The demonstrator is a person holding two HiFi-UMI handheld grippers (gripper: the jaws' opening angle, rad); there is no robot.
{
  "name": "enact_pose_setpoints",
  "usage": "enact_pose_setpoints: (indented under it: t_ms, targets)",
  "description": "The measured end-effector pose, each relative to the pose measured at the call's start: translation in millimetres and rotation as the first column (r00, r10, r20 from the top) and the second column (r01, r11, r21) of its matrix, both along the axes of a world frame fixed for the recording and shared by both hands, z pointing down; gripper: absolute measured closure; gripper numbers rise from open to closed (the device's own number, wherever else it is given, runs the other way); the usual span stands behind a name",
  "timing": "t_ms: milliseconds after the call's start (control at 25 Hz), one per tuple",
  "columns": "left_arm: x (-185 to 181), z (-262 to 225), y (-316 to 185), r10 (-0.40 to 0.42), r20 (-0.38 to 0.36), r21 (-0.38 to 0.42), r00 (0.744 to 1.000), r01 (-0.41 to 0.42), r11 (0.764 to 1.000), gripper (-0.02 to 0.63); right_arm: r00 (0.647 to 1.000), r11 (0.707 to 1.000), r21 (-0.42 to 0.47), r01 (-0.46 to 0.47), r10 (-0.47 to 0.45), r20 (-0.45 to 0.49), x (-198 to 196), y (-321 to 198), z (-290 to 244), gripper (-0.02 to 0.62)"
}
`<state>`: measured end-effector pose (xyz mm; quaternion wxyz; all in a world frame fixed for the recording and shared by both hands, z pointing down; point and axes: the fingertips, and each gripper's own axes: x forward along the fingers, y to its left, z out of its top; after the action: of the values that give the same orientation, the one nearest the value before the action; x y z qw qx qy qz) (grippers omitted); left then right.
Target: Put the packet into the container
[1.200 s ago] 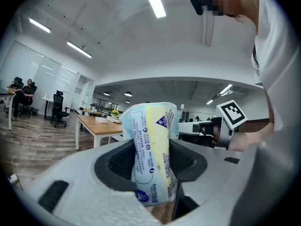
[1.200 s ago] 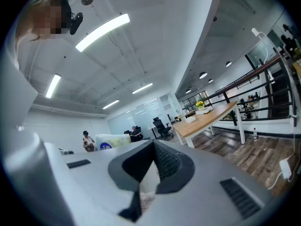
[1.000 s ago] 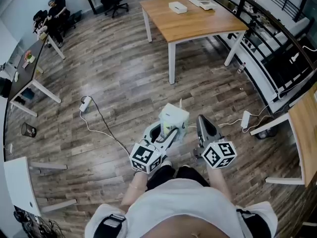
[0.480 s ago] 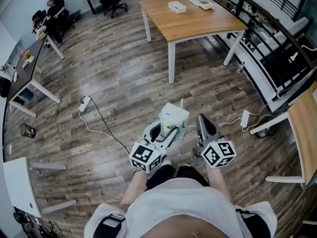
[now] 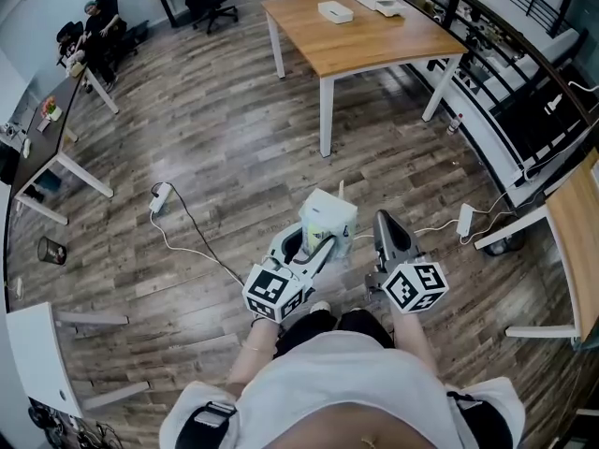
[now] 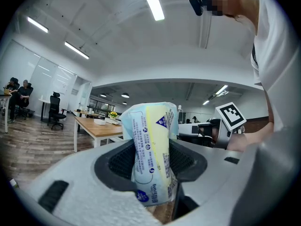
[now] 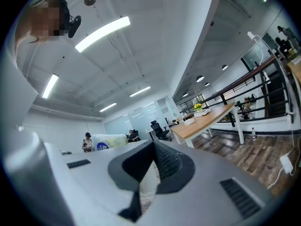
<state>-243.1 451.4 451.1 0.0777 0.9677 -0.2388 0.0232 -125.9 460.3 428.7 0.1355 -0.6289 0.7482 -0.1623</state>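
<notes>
Ahead we find open wood floor [image 5: 234, 129] up to the wooden worktop [image 5: 365, 36]. A cable [image 5: 192, 237] and power strip [image 5: 161, 195] lie on the floor at left; a second strip [image 5: 465, 221], a side worktop [image 5: 576, 241] and a railing [image 5: 524, 36] bound the right. The packet [image 5: 329, 215] narrows the gap between the left gripper [image 5: 323, 243] and right gripper [image 5: 384, 224].

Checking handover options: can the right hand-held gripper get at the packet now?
Probably yes: the packet sticks out of the left hand-held gripper, the empty right hand-held gripper sits beside it, nothing between; its shut jaws must open.
</notes>
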Motion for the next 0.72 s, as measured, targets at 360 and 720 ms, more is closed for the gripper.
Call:
enact_pose_setpoints:
  t_ms: [360, 720]
  targets:
    - [-14, 1, -12, 0.007, 0.001, 0.001, 1.000, -0.007, 1.000, 0.408, 1.000, 1.000, -0.016, -0.025, 0.025, 0.004, -8, -3, 5, 0.583]
    - [-14, 6, -21, 0.014, -0.006, -0.019, 1.000, -0.014, 1.000, 0.408, 0.998, 0.998, -0.037, -0.056, 0.057, 0.023, 1, -9, 12, 0.583]
